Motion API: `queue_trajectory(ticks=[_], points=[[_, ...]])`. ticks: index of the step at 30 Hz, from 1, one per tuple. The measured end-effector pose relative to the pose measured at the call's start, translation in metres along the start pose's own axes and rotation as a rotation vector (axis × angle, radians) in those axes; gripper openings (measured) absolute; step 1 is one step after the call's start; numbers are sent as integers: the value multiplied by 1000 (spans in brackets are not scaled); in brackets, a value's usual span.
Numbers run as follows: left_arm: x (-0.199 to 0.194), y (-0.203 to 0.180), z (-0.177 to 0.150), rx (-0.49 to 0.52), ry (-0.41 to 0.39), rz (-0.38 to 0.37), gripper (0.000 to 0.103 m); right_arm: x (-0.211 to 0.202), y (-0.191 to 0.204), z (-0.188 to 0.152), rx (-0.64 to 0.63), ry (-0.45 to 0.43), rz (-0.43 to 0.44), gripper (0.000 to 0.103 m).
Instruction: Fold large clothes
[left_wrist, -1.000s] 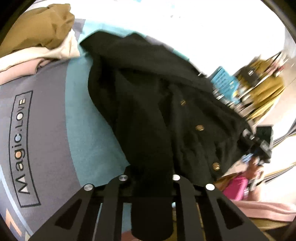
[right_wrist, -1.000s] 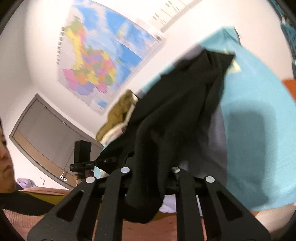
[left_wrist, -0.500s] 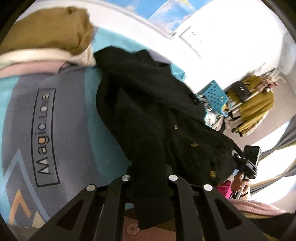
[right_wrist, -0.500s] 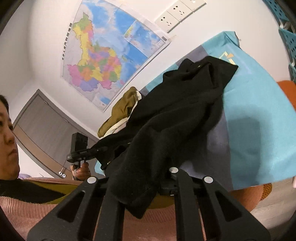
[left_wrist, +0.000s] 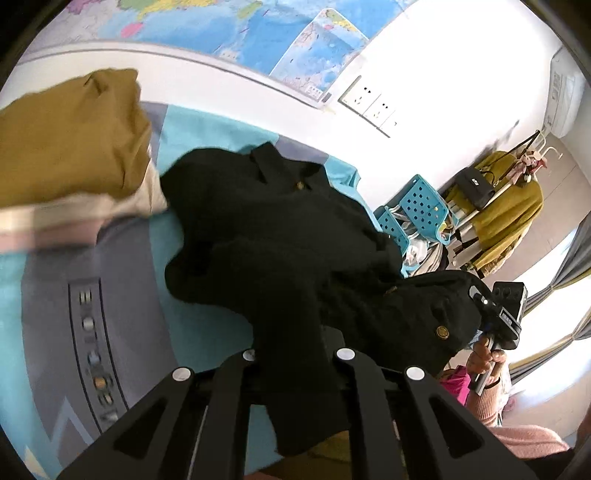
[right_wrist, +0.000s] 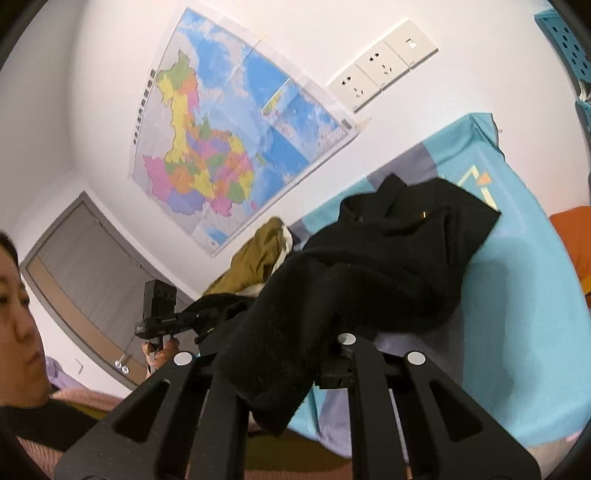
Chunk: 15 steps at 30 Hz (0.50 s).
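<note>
Both grippers have lifted the hem since a second ago, bunching the black cardigan (left_wrist: 280, 236) toward its collar. The left gripper (left_wrist: 295, 360) and right gripper (right_wrist: 266, 356) are each clamped on black fabric. The garment runs lengthwise away from both, collar far, on the teal blanket (left_wrist: 192, 325), neither hand nearer. The blanket's lettering is too blurred to read

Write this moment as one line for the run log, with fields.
left tool: shut on black cardigan | right tool: shut on black cardigan | cardigan: near edge lifted, rest on blue mat | fold: unfinished
</note>
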<state>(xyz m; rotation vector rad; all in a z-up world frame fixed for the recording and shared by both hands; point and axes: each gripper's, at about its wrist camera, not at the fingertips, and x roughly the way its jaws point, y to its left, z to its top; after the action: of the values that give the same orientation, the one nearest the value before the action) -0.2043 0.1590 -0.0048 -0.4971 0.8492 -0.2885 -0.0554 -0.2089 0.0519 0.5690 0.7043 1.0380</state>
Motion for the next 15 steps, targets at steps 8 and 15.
queue_trajectory(ticks=[8, 15], points=[[10, -9, 51, 34, 27, 43, 8, 23, -15, 46, 42, -18, -5, 10], [32, -1, 92, 33, 61, 50, 9, 47, -37, 84, 105, -25, -27, 10]])
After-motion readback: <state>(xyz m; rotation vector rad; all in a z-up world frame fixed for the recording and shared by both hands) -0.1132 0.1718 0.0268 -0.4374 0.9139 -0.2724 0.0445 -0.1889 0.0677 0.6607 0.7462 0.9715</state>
